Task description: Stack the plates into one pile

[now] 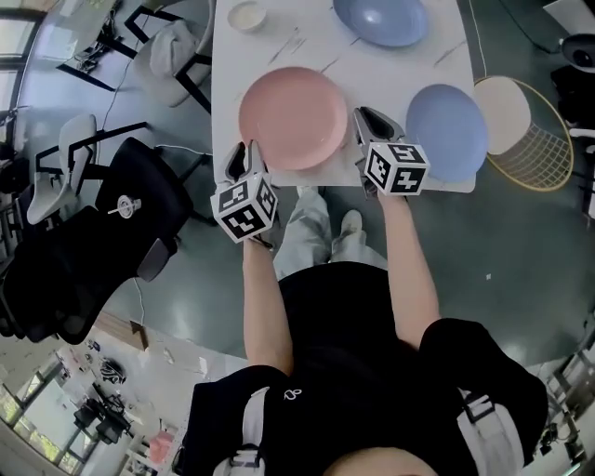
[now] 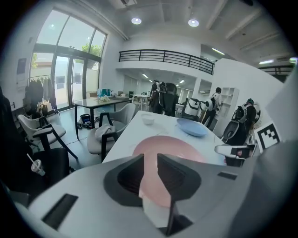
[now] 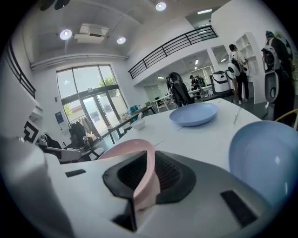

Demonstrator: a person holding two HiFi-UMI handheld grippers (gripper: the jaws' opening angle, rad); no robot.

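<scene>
A pink plate lies on the white table near its front edge. My left gripper stands at the plate's left rim, and in the left gripper view the pink plate shows through the gap of the left gripper, untouched by the pads. My right gripper is at the plate's right rim. There the pink rim runs between the jaws of the right gripper with a little slack. A blue plate lies to the right, another blue plate farther back.
A small white bowl sits at the table's far left. A wire basket with a cream disc on it stands right of the table. A grey chair and a black office chair stand on the left.
</scene>
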